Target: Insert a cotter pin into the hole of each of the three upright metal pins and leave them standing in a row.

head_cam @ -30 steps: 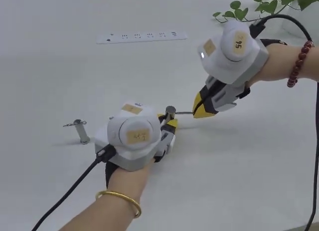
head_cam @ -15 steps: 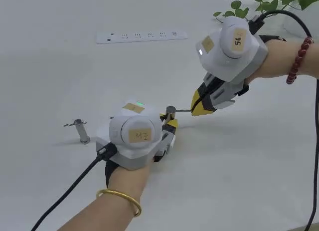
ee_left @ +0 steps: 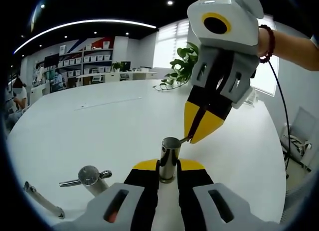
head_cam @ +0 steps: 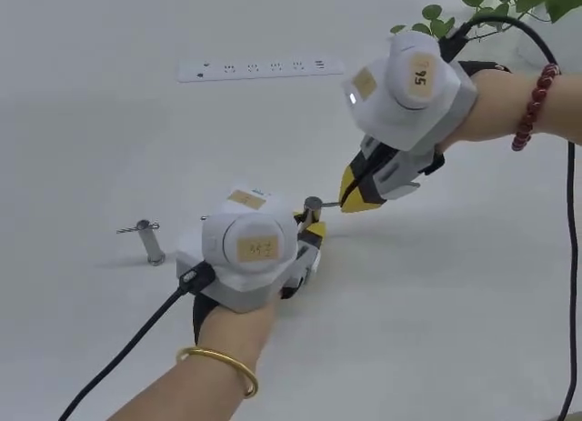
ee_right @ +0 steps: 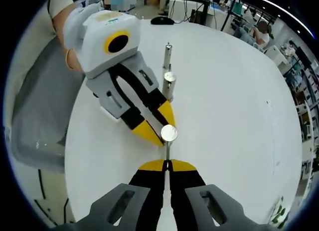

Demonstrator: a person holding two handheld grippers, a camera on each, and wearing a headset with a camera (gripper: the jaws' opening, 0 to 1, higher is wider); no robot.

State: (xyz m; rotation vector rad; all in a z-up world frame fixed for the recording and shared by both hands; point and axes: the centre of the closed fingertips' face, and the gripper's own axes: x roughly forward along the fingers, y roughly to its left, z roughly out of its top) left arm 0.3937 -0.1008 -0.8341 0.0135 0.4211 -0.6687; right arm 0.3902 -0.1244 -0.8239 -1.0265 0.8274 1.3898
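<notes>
My left gripper (head_cam: 312,228) is shut on an upright metal pin (head_cam: 312,205), which stands on the white table between the yellow-tipped jaws (ee_left: 168,166). My right gripper (head_cam: 350,201) comes in from the upper right, shut on a thin cotter pin (ee_right: 167,151). The cotter pin's free end (ee_left: 183,139) touches the side of the held pin's head (ee_right: 169,133). A second metal pin (head_cam: 150,242) stands to the left with a cotter pin through it. A third pin (ee_left: 42,201) lies further left of my left gripper.
A white power strip (head_cam: 261,68) lies at the back of the table (head_cam: 436,294). Plant leaves (head_cam: 473,1) hang over the far right corner. Black cables trail from both grippers, one (head_cam: 136,339) toward the front left.
My right gripper has moved left toward the held pin. The stretch of cotter pin showing between its tips and the pin's head has shortened to almost nothing. The left gripper has held still.
</notes>
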